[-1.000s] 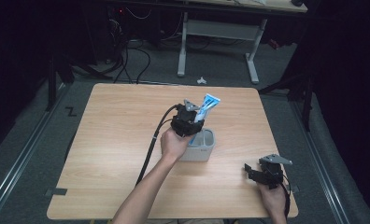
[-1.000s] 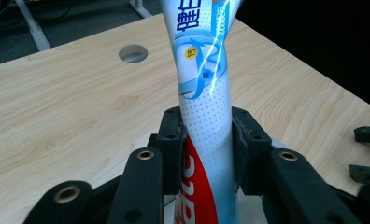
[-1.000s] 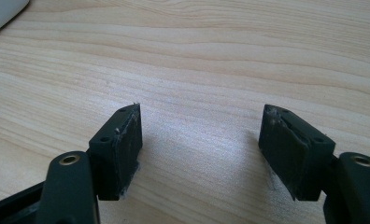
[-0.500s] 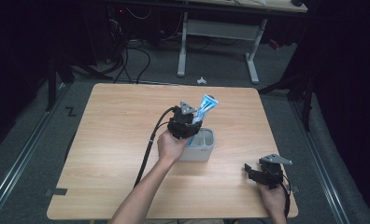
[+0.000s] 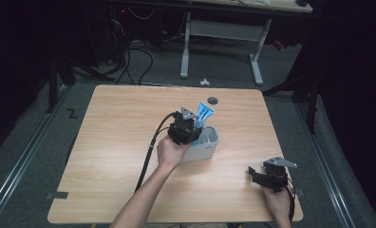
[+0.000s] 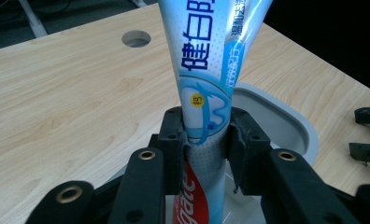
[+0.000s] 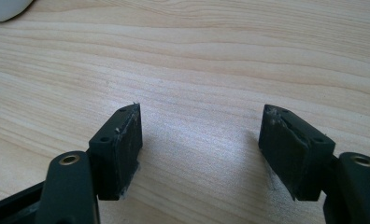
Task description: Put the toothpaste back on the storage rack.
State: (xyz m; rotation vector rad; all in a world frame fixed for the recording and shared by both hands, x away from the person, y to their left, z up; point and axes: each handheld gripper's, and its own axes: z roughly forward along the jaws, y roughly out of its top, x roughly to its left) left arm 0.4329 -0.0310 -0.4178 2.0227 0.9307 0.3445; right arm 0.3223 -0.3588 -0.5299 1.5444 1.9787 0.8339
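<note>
Nearest me, my right gripper (image 5: 264, 176) rests on the wooden surface (image 5: 105, 156) with its jaws spread wide and nothing between them. Farther out, my left gripper (image 6: 205, 135) is clamped on the toothpaste tube (image 6: 206, 70), which stands upright over the white bin (image 5: 210, 149); its lower end seems to be inside, though I can't be sure. The tube is light, soft and slick, so the mid-body hold squeezes it; nearer the stiff cap end would be firmer.

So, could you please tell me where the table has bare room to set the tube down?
The wooden table is bare left of the white bin and behind it up to the round hole. It is crowded at the bin, where the left tongs grip the toothpaste tube.
</note>
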